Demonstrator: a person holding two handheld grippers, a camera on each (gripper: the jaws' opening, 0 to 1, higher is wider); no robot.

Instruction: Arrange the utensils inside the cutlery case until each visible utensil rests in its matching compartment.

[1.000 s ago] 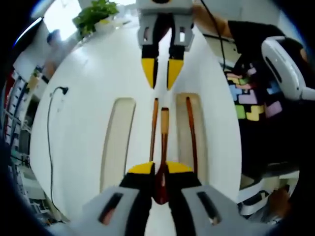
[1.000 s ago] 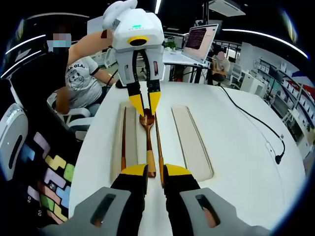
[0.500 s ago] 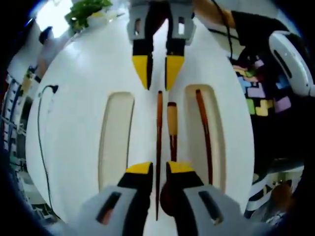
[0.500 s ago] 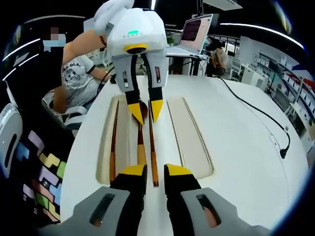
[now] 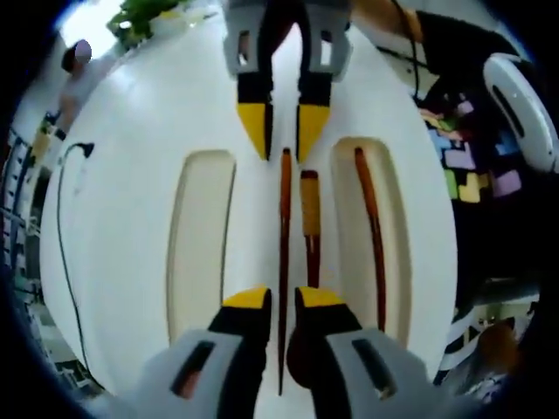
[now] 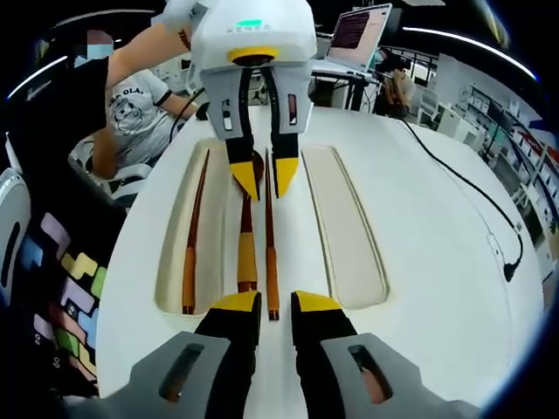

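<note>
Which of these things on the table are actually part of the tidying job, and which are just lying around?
Part of the job:
cutlery case
spoon
chopstick in the side slot
chopstick on the middle ridge

Just lying about:
black cable
laptop
potted plant

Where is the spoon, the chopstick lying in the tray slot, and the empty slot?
spoon [image 6: 247,257]: right gripper view, on its light handle.
chopstick in the slot [image 6: 190,253]: right gripper view, on its shaft.
empty slot [image 6: 345,231]: right gripper view, on its bare floor.
</note>
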